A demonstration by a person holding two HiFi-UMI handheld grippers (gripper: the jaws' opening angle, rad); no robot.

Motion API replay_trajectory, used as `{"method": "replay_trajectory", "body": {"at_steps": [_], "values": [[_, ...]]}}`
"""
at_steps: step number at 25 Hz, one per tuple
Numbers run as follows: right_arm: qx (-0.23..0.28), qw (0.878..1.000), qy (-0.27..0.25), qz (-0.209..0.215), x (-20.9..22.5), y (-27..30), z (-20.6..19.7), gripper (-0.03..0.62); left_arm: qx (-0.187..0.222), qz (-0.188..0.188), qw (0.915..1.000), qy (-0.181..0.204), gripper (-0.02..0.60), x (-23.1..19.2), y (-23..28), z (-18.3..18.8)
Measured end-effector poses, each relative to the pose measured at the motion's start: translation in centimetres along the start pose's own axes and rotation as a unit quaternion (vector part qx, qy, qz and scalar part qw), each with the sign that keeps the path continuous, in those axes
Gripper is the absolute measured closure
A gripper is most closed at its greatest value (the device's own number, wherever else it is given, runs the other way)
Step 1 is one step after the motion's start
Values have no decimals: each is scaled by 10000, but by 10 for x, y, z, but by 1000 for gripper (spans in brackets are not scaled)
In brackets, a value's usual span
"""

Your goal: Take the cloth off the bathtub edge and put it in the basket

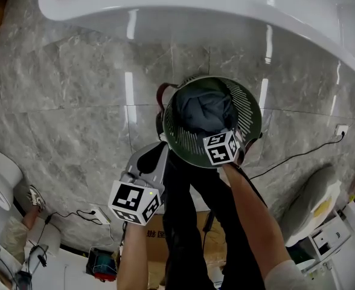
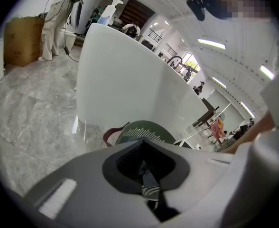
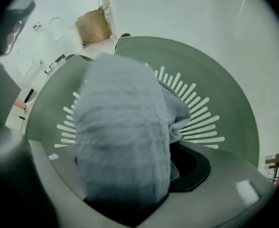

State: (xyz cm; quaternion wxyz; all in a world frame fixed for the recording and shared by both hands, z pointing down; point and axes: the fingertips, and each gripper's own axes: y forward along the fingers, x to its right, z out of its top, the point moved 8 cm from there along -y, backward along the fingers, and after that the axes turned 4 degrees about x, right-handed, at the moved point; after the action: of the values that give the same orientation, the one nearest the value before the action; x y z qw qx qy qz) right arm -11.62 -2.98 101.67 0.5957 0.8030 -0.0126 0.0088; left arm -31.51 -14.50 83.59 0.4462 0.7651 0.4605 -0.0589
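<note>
So, cloth location: the crumpled grey-blue terry cloth (image 1: 206, 110) lies inside the round dark-green plastic basket with slotted walls (image 1: 250, 104). The basket appears to stand on the grey marble-tile floor (image 1: 75, 89), near the glossy white bathtub (image 1: 226, 11). I see nothing hanging on the part of the tub edge in view.
Right claw: my right gripper (image 1: 223, 139) points steeply down at the basket's near rim. Its jaws stand spread with the cloth bunched between them, and the right-hand pad looks clear of the fabric, so I judge there is no pinch on it.
Left claw: my left gripper (image 1: 146, 162) hangs near the basket but outside it, jaws pressed together on nothing.
Handling: I expect the cloth to be light, soft and floppy, not fragile. It sags into whatever shape the basket gives it, and the terry loops may snag on a pad.
Where to grip: if I must take it again, I would pinch the raised fold on top of the heap, not a loose corner.
Long axis: bunched as it is, it has no clean one. In the right gripper view the heap stretches from the jaws toward the far slotted wall, with creases running the same way.
Task stage: by my reading, as good as done.
</note>
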Motion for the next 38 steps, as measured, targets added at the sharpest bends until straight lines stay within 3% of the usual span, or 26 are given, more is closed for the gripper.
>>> {"method": "replay_trajectory", "body": {"at_steps": [11,23,29,38], "values": [[327,9994,0,117,3,-38,19,284,-5,-73,9997,216,525,28,-5,22],[542,9976,336,283,14,-124,25,283,-149,-266,9957,876,524,93,-10,83],[604,9965,490,295,17,-178,17,283,-300,-392,9929,1085,525,129,-31,97],[682,9937,813,353,27,-281,3,283,-350,-289,9920,1177,524,177,-71,126]]}}
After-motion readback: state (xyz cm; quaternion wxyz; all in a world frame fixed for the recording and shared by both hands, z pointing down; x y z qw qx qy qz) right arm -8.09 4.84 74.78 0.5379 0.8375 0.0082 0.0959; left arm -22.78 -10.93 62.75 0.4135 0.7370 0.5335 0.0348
